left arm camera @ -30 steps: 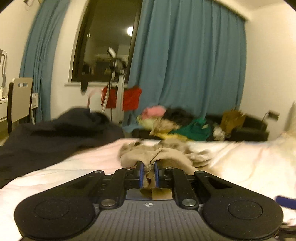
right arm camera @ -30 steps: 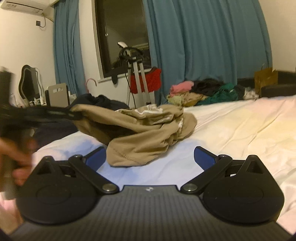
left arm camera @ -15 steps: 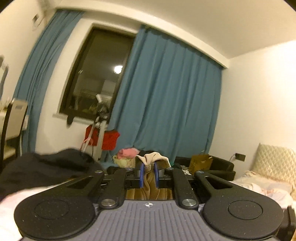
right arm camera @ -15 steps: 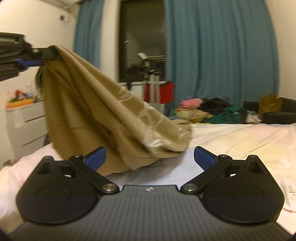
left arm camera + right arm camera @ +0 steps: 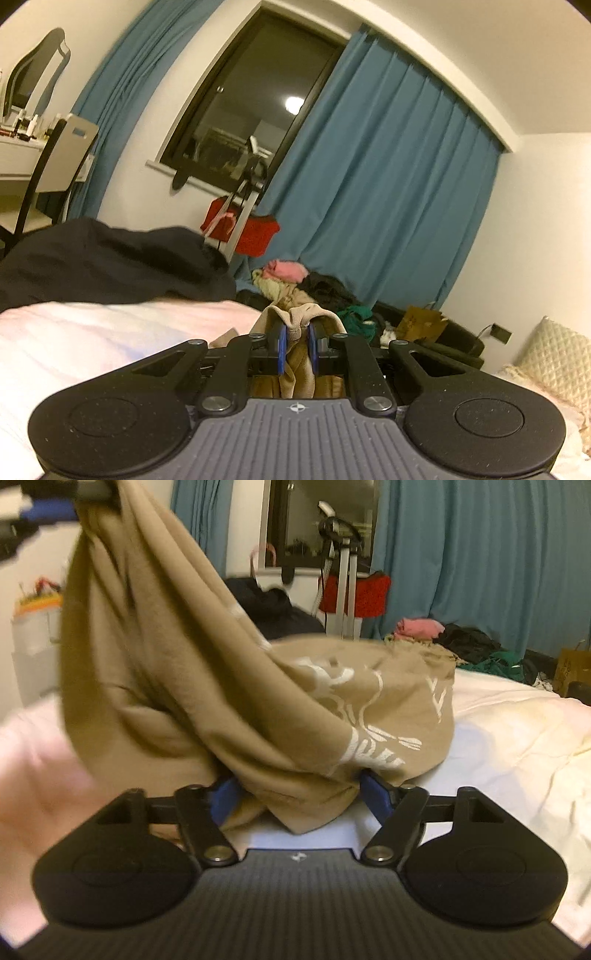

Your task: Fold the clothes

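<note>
Bare bed (image 5: 517, 738) right of my right claw (image 5: 295, 794), its jaws closing round the tan shirt (image 5: 221, 686); my left claw (image 5: 295, 345) clamped on the shirt's upper edge.

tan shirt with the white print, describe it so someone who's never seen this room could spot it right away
Start at the white bed in front of the blue curtains. Above it hangs the tan shirt, gathered at its top corner in the left gripper; its lower fold lies between the closing right gripper fingers. Only it is tan with a white print.
</note>
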### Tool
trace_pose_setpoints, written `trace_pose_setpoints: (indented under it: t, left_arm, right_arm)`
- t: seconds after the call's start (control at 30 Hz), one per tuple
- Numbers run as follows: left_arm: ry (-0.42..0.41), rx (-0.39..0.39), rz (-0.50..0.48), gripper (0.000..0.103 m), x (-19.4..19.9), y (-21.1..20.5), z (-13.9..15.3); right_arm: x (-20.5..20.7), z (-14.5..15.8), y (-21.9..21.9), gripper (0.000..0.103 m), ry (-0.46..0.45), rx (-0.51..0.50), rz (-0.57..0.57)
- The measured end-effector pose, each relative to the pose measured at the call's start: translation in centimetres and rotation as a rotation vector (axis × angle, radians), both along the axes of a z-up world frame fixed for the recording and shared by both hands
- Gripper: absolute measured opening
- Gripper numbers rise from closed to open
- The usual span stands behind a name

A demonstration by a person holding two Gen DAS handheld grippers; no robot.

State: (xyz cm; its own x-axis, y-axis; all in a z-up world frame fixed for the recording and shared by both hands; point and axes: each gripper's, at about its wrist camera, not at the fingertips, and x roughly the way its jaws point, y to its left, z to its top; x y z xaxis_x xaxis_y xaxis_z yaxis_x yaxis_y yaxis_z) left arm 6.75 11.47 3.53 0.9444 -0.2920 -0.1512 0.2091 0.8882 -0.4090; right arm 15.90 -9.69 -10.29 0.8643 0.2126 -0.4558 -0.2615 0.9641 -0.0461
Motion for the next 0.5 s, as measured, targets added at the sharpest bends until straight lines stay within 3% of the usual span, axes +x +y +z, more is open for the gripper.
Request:
trace_pose_setpoints:
  t: [0.07,0.13,0.27,0.4,0.5]
  left_arm:
    - [0.015,0.014,0.016,0.013,1.0,0.0,-0.8]
    - [0.03,0.027,0.031,0.013,2.0,0.0,-1.6]
    - [0.028,0.013,0.066,0.013,2.7,-0.2,-2.4]
    - [0.017,-0.015,0.013,0.013,2.0,-0.7,-2.4]
    - [-0.046,-0.044,-0.027,0.013,-0.5,-0.9,-1.5]
  right_arm:
    - [0.8,-0.5,-0.7,0.026,0.016,0.036,0.001]
    - [0.7,0.4,-1.3,0.017,0.009,0.064,0.01]
    - [-1.6,5.0,-2.7,0.014,-0.146,0.04,0.028]
    - [-4.5,9.3,-6.6,0.012,-0.22,0.131,-0.039]
    - [-7.8,11.9,-9.1,0.011,-0.261,0.168,-0.099]
